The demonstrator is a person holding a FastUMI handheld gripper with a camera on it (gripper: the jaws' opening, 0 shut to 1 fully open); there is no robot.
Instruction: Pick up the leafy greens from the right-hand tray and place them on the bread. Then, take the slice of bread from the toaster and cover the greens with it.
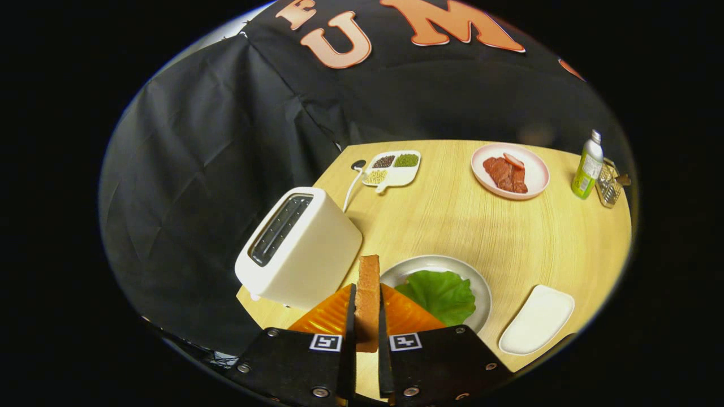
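Observation:
My gripper [367,308] is shut on a slice of bread [368,285], held upright and edge-on between both fingers. It hangs above the wooden table, just right of the white toaster [297,249], whose slot looks empty. Beyond the fingers to the right lies a grey plate [481,291] with the leafy greens [441,294] spread on it. Whatever lies under the greens is hidden. A white tray [537,319] sits empty to the right of that plate.
Farther back stand a divided white dish [393,168] with seeds, a pink plate [509,170] with meat slices, a green bottle [587,165] and a small wire holder [608,183]. The toaster's cord [353,181] runs along the table's left edge.

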